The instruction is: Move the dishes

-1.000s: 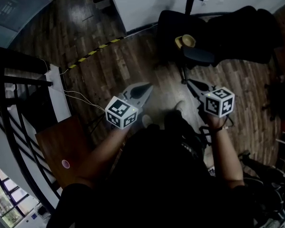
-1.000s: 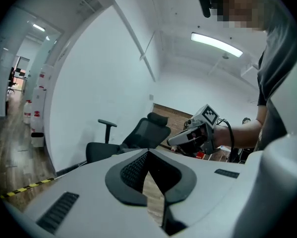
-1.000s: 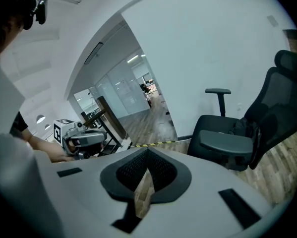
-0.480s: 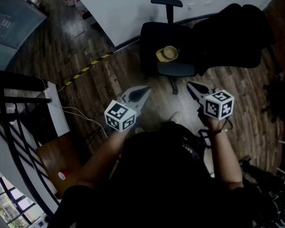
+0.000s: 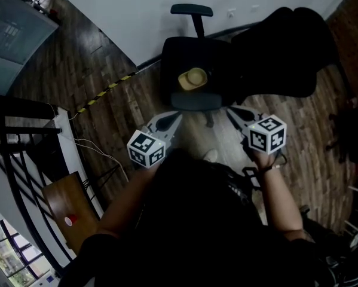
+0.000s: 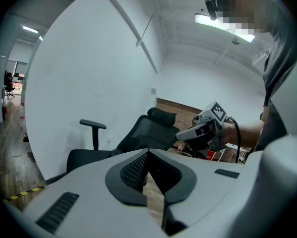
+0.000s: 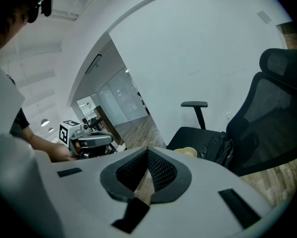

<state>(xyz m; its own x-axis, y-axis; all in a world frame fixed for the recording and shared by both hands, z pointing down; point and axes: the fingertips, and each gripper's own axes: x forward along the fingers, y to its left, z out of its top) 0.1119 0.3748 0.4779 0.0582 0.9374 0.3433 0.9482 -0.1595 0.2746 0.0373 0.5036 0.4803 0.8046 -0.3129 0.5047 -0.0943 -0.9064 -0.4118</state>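
Note:
A yellow dish (image 5: pixel 192 78), seemingly a small stack, lies on the seat of a black office chair (image 5: pixel 174 57); the right gripper view shows the dish (image 7: pixel 188 151) just past the jaws. My left gripper (image 5: pixel 177 116) is held over the wooden floor short of the seat's front edge, jaws shut and holding nothing. My right gripper (image 5: pixel 231 109) is level with it on the right, also shut and holding nothing. Each gripper view shows its own closed tips (image 6: pixel 148 152) (image 7: pixel 148 150) and the other gripper (image 6: pixel 200 130) (image 7: pixel 91 140) off to the side.
A black garment (image 5: pixel 286 46) is draped over the chair's back and right side. A white wall (image 5: pixel 137 11) runs behind the chair. Yellow-black tape (image 5: pixel 107 87) crosses the floor at left. A black railing (image 5: pixel 11 154) and a small wooden table (image 5: pixel 71 205) stand at lower left.
The person has moved toward the chair: chair and dish now sit closer to both grippers and further left in the head view. Both grippers stay shut.

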